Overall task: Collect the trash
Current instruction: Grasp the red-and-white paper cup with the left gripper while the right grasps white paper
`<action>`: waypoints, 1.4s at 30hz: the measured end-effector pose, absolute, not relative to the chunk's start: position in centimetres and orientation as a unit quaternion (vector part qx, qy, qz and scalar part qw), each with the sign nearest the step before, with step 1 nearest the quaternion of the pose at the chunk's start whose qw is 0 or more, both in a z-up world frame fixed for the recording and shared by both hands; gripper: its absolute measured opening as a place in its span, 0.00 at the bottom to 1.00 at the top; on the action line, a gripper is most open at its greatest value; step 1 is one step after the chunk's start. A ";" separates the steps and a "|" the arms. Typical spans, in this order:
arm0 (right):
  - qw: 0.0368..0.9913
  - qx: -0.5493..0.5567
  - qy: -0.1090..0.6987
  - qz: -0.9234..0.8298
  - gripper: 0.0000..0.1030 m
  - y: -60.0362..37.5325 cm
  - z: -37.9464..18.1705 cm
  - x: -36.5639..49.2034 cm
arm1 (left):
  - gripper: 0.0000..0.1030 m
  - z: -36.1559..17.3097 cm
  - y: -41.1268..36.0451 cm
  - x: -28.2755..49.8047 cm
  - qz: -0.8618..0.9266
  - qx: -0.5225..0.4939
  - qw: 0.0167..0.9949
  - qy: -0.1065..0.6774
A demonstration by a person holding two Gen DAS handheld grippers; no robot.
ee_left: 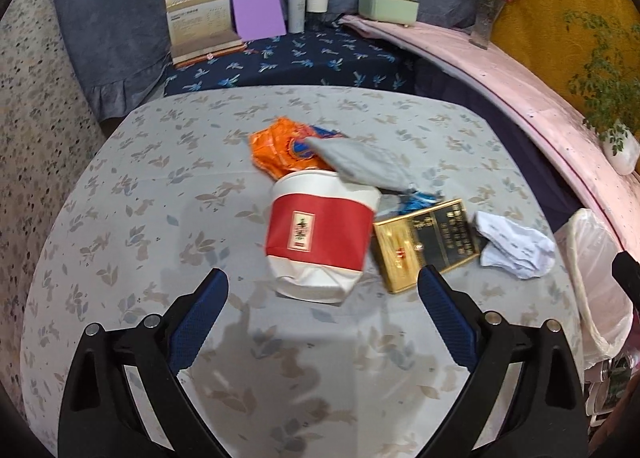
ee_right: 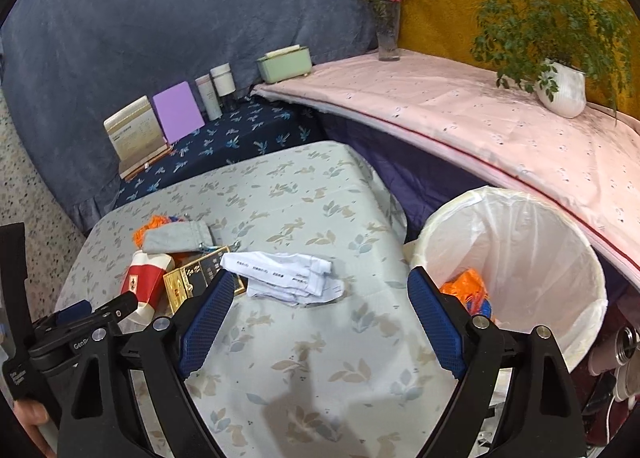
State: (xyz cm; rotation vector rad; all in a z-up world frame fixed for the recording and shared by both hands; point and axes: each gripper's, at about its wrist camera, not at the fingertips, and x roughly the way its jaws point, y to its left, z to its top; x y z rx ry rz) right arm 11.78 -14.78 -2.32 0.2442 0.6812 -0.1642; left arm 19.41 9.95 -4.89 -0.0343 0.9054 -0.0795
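My left gripper (ee_left: 322, 282) stands wide, empty, the red-and-white paper cup (ee_left: 320, 236) mid-frame just beyond. My right gripper (ee_right: 320, 284) likewise agape; crumpled paper (ee_right: 288, 274) between fingertips, untouched, bin (ee_right: 516, 258) right.

A speckled terrazzo floor (ee_left: 36, 97) ran along the left. A table under a pale leaf-print cloth (ee_right: 304, 338) stood before a low surface in navy floral fabric (ee_left: 304, 61). Behind hung a grey-blue drape (ee_right: 180, 17), then a mustard-yellow wall (ee_right: 440, 9) above a pink-covered ledge (ee_right: 480, 125).
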 end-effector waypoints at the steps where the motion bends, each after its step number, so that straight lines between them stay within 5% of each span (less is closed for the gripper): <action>1: 0.931 0.119 0.337 -0.078 0.82 -14.5 -2.5 12.2 | 0.89 -5.1 10.2 19.7 -0.037 -0.018 0.897 0.440; 21: 0.916 0.067 0.394 -0.033 0.82 -12.0 -6.0 20.5 | 0.87 -9.4 11.0 25.3 -0.068 -0.052 0.862 0.499; 27: 0.906 0.031 0.421 0.002 0.82 -11.9 -7.2 22.9 | 0.65 -9.8 11.0 25.8 -0.081 -0.065 0.856 0.507; 32: 0.896 0.000 0.444 0.019 0.81 -11.5 -8.8 24.0 | 0.64 -9.6 10.8 25.6 -0.082 -0.063 0.856 0.507; 42: 0.889 0.005 0.457 0.027 0.50 -11.6 -10.2 22.7 | 0.64 -9.4 10.3 24.0 -0.068 -0.058 0.856 0.509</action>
